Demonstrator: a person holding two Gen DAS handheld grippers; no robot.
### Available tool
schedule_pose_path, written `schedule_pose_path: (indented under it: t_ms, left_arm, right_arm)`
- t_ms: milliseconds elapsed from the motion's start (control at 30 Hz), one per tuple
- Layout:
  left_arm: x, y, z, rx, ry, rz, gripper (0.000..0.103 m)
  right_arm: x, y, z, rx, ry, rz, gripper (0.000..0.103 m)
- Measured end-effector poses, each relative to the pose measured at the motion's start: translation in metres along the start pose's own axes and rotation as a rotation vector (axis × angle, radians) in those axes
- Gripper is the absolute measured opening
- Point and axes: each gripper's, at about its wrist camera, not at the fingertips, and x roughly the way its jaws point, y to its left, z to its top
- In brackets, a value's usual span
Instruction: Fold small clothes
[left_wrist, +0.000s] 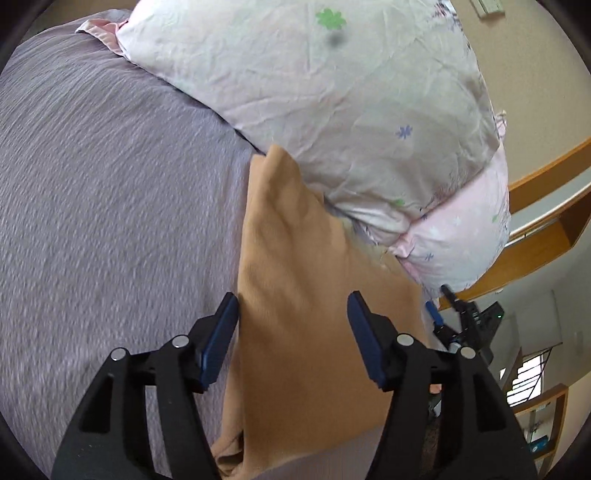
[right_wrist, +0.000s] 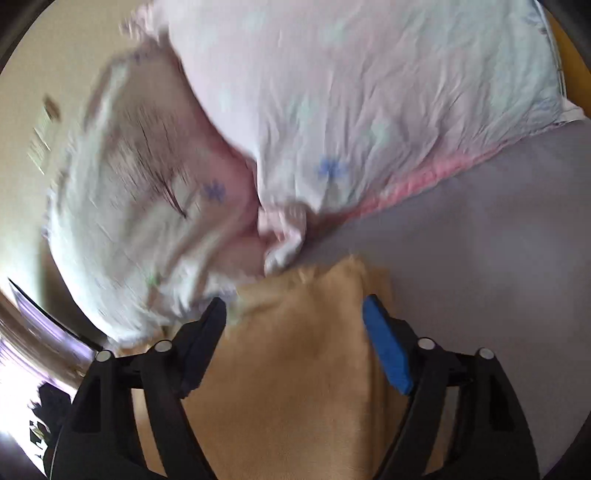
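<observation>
A tan garment (left_wrist: 295, 295) lies flat on the grey-purple bedspread (left_wrist: 110, 184), its far end against a pale floral pillow (left_wrist: 332, 110). My left gripper (left_wrist: 293, 314) is open above the garment, one blue-padded finger at its left edge and the other over its right part. In the right wrist view the same tan garment (right_wrist: 295, 369) lies between the fingers of my right gripper (right_wrist: 293, 314), which is open over it. The right gripper also shows at the garment's right edge in the left wrist view (left_wrist: 443, 317). The right wrist view is blurred.
The floral pillow (right_wrist: 332, 110) and a second pale pink pillow (left_wrist: 461, 236) lie at the head of the bed. A wooden headboard shelf (left_wrist: 546, 206) and a wall stand behind them. The bedspread (right_wrist: 480, 240) stretches away beside the garment.
</observation>
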Motion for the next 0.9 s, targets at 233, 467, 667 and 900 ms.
schedule_pose_path:
  t_ms: [233,467,667,900]
  left_arm:
    - [0.015,-0.011,-0.013,0.064,0.022,0.088,0.059]
    - [0.009,-0.017,-0.007,-0.026,0.015,0.08,0.013]
    - [0.014,-0.114,-0.006,0.133,0.003,-0.096,0.012]
    - [0.143,-0.245,-0.038,0.218,0.216,-0.364,0.014]
  right_arm:
    - [-0.004,-0.027,-0.008,0.057,0.014,0.086,0.084]
    - [-0.017,-0.017,-0.002,0.02,-0.032,0.121,0.085]
    - [-0.047,-0.03,0.012,0.049,-0.126,0.146,0.086]
    - [-0.058,-0.047,0.019,0.048,-0.145,0.049,0.086]
